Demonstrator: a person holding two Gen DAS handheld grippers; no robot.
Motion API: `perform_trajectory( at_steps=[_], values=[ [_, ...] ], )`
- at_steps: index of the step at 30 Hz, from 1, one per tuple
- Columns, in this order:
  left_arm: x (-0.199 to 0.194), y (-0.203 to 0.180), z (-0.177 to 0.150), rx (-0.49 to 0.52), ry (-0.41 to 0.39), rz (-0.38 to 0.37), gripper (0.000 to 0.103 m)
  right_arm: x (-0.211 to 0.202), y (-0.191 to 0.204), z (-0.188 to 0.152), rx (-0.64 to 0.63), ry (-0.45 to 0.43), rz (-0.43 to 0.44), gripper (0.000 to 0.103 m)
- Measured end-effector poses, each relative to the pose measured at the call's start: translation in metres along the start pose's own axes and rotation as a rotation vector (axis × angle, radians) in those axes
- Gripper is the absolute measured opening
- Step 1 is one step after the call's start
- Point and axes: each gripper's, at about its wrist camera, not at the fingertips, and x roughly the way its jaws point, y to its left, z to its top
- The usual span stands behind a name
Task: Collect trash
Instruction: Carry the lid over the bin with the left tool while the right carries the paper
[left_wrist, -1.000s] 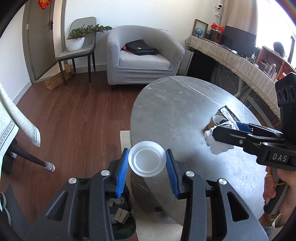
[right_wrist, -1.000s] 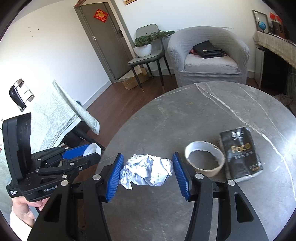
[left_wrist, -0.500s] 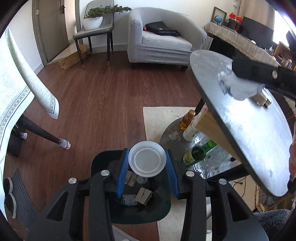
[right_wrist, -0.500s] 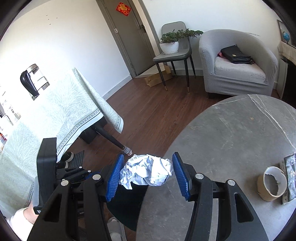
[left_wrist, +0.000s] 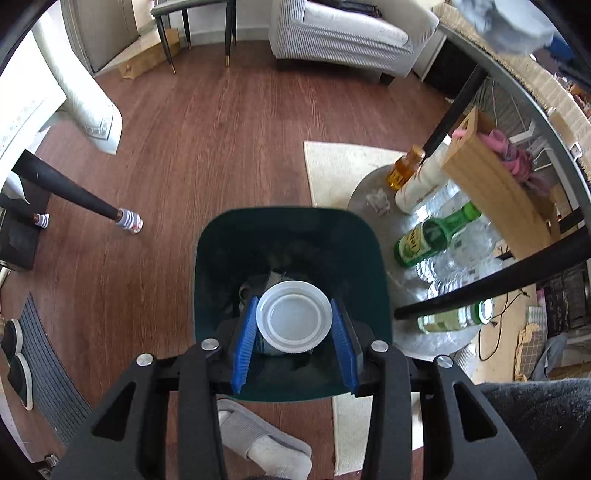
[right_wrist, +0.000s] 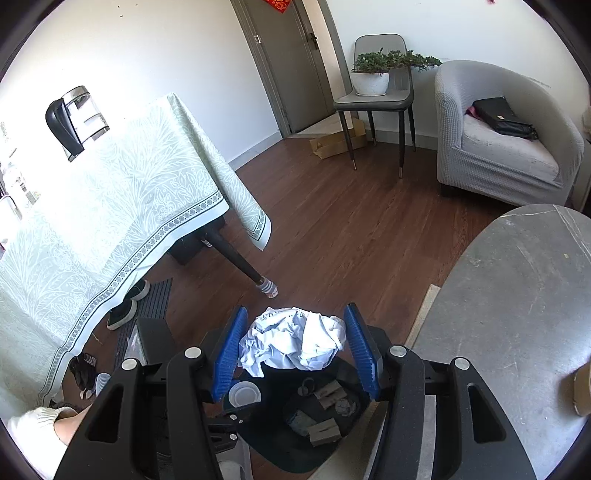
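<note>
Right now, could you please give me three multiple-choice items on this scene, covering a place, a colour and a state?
1. Where is the white plastic cup held?
A. over the open bin
B. on the armchair
C. on the marble table

2. What colour are the gripper pads?
A. red
B. blue
C. yellow

3. What is the right gripper doing?
A. standing empty
B. gripping a bottle
C. gripping crumpled white paper

Answers: 1 A, the left gripper holds the cup above the dark green bin. 2 B, both pads show blue. 3 C, the crumpled white paper sits pinched between its pads.
</note>
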Motion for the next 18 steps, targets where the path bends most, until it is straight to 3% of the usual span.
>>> perform_trajectory(
  at_steps=[8,11,18],
  values=[
    [0.028,0.013,-0.016,-0.003,0.087,0.011,0.042,0.022,0.017,0.005,-0.017,0.017,0.014,0.055],
    [0.033,0.014,-0.02,0.019,0.106,-0.002,0.063,0.03,0.019,0.006,-0.016,0.025,0.015,0.055],
    [0.022,0.025,-0.023,0.018,0.072,0.011,0.063,0.054,0.027,0.004,-0.025,0.063,0.007,0.055]
  ],
)
